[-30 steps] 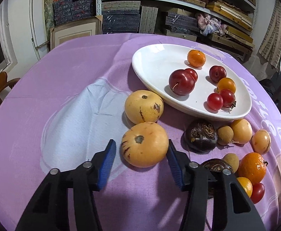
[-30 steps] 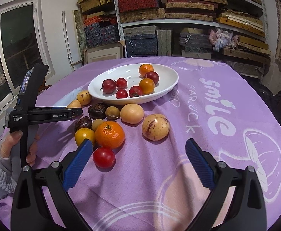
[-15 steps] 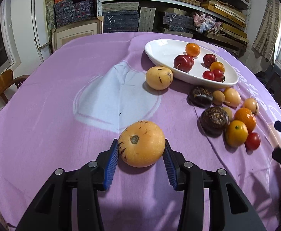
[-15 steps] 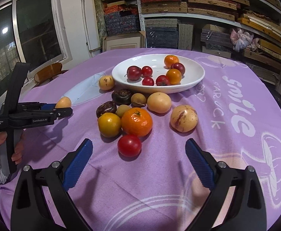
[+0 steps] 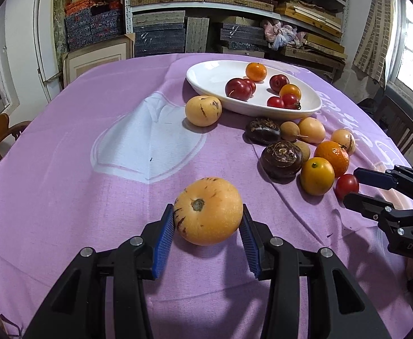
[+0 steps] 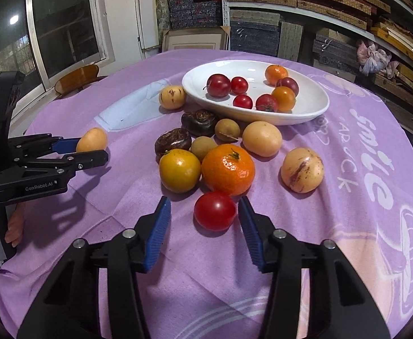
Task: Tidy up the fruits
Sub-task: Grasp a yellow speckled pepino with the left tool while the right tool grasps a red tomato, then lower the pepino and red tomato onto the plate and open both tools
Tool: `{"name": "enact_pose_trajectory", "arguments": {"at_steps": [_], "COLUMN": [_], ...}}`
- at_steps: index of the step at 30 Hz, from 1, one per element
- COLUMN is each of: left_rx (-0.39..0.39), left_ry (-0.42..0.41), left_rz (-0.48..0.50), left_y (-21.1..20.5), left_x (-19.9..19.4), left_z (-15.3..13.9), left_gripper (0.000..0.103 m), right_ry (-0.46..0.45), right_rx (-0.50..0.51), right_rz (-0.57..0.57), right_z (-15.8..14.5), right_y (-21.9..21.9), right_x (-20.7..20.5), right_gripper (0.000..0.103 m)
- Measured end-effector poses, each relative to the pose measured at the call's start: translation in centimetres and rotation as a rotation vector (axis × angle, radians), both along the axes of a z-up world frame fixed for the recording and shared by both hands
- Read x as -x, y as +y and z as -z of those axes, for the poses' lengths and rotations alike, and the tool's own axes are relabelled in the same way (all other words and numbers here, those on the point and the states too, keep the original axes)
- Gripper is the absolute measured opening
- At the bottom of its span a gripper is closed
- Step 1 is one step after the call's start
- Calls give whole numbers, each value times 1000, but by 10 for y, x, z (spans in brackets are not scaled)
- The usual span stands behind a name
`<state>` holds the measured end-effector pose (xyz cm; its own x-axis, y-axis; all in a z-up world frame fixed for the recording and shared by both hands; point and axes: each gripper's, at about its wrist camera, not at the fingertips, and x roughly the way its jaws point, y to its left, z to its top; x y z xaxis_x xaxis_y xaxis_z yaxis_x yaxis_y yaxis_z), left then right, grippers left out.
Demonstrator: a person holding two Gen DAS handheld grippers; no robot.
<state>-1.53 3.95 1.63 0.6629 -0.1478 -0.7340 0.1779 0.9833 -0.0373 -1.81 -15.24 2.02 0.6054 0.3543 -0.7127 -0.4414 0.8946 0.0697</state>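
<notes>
Red tomato [image 6: 214, 211] now between right claw [image 6: 203, 230] pads.

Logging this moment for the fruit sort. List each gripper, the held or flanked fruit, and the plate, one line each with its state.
left gripper: shut on the yellow striped melon.
yellow striped melon: clamped between the left pads.
right gripper: open, jaws either side of the red tomato.
red tomato: on the cloth, not clamped.
white plate: on the cloth, holding seven small fruits.
</notes>
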Motion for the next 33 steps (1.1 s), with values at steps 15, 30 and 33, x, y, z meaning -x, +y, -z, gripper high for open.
{"name": "enact_pose_trajectory", "arguments": {"at_steps": [15,30,33], "left_rx": [5,-11,-30], "left_ry": [9,-1,2], "left_rz": [15,68,52], "left_y": [-3,-74,-80], "left_x": [-2,-152,-171], "left_z": [-3,-46,-39], "left_gripper": [45,45,45], "right_ry": [34,-61,-36], "right_rx": [-82,-86,-71], "right_rz": [14,207,193], "right_z": [-2,-73,-65], "right_y": [-17,-46,-33], "right_x": [-1,-152,-185], "right_gripper": [32,32,32]}}
